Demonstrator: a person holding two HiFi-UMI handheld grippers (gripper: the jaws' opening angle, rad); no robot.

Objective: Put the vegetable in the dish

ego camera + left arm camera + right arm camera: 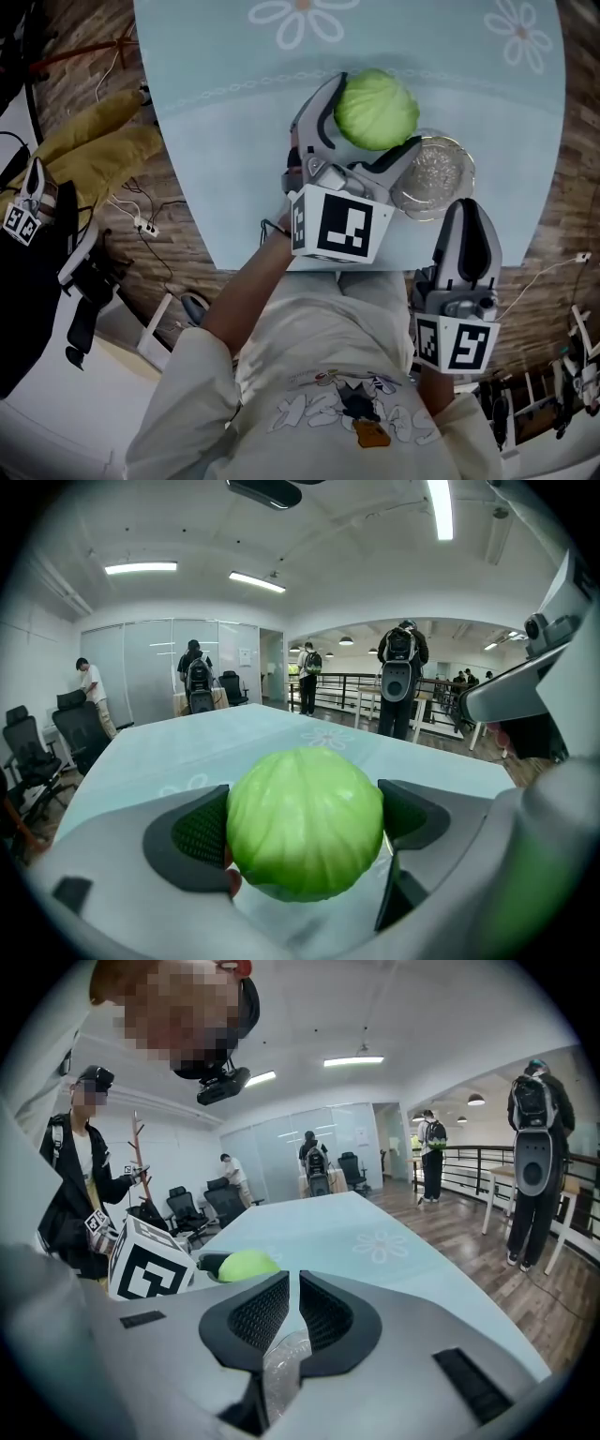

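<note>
Left tongs (pixel 373 120) are clamped on the cabbage (pixel 377 108), one pad on each side; the left gripper view (pixel 305 829) confirms this. The cabbage (pixel 305 822) sits up-left of the silver dish (pixel 441 173), over the pale blue table (pixel 234 112), and overlaps the dish rim in the head view. Can't tell if it's above the dish or just beside it.

Right tongs (pixel 466 208) cover the dish's near edge in the head view. The right gripper view (pixel 293 1312) shows the jaws nearly together, pinching a thin embossed silver rim (pixel 281 1363).

The dish doesn't show in the left gripper view. The right gripper view catches only a sliver of cabbage (pixel 246 1265) behind the left marker cube (pixel 150 1269).

The only print is the black square markers on the cubes and a cartoon on the shirt (pixel 352 408), too small to read. Only the gripper views show the people in the background (pixel 401 677).
</note>
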